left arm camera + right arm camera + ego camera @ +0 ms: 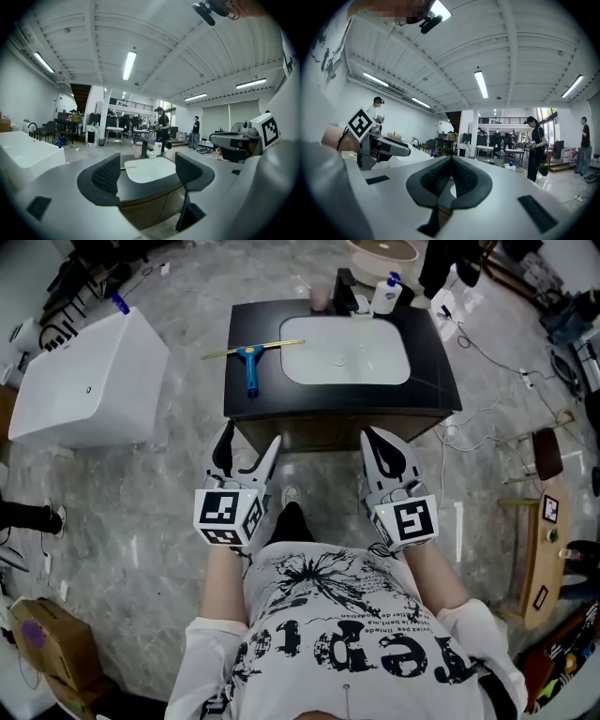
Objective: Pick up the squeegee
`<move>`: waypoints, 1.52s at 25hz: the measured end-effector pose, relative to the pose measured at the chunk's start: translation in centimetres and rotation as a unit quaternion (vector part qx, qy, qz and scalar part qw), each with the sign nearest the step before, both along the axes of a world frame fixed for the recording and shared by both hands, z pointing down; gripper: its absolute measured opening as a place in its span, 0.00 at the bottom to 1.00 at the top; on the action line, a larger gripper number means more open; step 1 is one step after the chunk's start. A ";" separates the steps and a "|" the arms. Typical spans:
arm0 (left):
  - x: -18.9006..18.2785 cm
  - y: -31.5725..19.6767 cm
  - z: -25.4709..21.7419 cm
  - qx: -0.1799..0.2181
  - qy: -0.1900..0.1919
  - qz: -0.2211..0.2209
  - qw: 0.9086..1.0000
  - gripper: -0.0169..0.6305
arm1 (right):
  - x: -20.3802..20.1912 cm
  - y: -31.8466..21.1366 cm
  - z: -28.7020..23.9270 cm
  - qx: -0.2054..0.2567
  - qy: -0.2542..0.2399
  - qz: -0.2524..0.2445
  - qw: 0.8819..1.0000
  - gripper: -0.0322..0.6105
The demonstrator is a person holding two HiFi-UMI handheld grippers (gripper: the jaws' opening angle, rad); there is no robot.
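The left claw (147,174) stands wide apart, with nothing between its dark ribbed pads. Through the gap show the black surface (431,381) and its white basin (345,351). The right claw (451,177) is pressed together, pad against pad, and holds nothing. In the head view both claws are held out side by side in front of the person's printed white shirt (347,615). They sit just short of the near edge of the surface and touch nothing on it.

The squeegee (250,360) lies flat on the left part of the surface, just beside the basin. Its blue handle points toward the person. Its thin yellowish blade runs crosswise at the far end, with one end at the basin's rim. It is well apart from both claws and nearer the left one.

Along the back edge stand a black tap (345,285), a white pump bottle (384,296) and a pink cup (320,296). A white tub (84,381) stands on the grey marbled floor (141,521) to the left.
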State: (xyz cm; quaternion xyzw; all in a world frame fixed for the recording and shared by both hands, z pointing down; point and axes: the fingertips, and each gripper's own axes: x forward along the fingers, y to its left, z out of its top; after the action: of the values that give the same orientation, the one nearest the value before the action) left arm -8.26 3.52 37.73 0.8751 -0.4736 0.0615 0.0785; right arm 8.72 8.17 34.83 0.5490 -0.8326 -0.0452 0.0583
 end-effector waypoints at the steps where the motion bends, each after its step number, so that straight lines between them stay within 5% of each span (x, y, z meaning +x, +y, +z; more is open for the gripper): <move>1: -0.4 -2.6 0.3 -0.005 -0.001 0.002 1.000 0.57 | -0.5 -2.5 0.0 -0.004 0.002 0.000 1.000 0.07; 9: -3.3 -19.3 2.5 -0.033 -0.027 0.010 0.999 0.57 | -4.2 -19.3 0.4 -0.018 0.009 0.003 1.000 0.07; 18: -2.5 -28.8 10.3 -0.132 -0.055 0.001 0.990 0.57 | -3.8 -30.4 5.1 -0.081 0.006 -0.010 0.997 0.07; 29: -1.4 -37.5 22.8 -0.266 -0.097 -0.066 0.957 0.57 | -3.1 -42.6 13.5 -0.157 0.015 -0.097 0.983 0.07; 38: -1.5 -40.6 28.2 -0.338 -0.116 -0.104 0.928 0.57 | -1.9 -47.4 18.4 -0.203 0.016 -0.125 0.971 0.07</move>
State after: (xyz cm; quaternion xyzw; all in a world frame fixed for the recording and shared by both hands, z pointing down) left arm -9.80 -37.11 65.93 0.7295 -0.5185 0.3106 0.3201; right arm 6.81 -39.24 53.22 0.4167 -0.8852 0.1088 0.1758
